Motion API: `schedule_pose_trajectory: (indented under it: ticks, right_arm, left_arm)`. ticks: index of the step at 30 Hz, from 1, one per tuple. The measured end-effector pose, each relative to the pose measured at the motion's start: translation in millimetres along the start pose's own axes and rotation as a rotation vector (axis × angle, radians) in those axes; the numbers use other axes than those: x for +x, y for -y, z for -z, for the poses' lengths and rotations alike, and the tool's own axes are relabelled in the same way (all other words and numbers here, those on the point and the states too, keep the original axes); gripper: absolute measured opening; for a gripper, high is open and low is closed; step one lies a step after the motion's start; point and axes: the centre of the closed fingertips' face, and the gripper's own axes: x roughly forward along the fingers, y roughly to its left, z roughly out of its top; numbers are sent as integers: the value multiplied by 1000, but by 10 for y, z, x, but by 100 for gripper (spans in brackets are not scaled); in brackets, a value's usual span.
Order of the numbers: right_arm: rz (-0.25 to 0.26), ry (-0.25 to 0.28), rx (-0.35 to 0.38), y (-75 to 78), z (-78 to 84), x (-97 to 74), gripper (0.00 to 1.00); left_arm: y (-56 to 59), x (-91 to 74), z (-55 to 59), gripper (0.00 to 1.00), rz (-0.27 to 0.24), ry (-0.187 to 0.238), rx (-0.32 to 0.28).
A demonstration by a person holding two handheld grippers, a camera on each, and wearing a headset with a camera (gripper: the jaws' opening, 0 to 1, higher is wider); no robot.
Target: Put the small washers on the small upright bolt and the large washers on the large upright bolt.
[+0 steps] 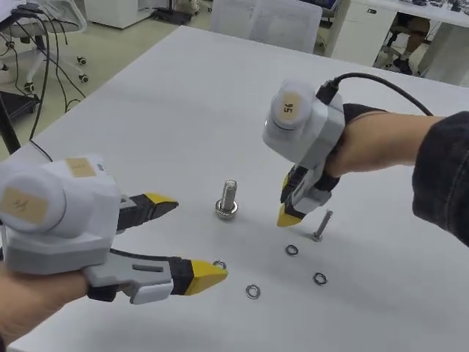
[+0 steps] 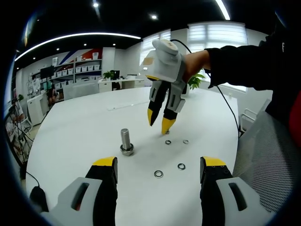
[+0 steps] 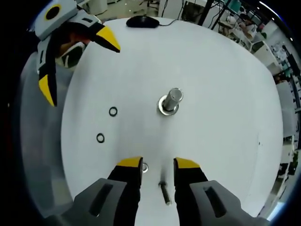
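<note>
- The left gripper hovers close to the near edge of the counter. Its fingers are spread wide with nothing between them.
- The right gripper points down at the counter. Its fingers are a little apart and hold nothing.
- The large bolt stands upright on the counter between the two grippers, apart from both.
- The small bolt stands just beside the right gripper's tips, on the side toward the counter's right edge.
- Four washers lie flat, closer to the near edge than the bolts. One washer is near the small bolt, a second and third are further forward, and a fourth is at the left gripper's fingertip.
</note>
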Motion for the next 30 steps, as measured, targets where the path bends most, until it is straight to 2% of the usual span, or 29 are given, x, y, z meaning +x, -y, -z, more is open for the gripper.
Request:
schedule_pose_trajectory:
  ticks: [15,30]
  right_arm:
    - [-38,-33,31,-248,256,147,26]
    - [-52,-52,30,-306,330,298,20]
  left_arm:
    - [76,9,-11,71,22,0,11]
    - [81,17,-8,71,35,-3,9]
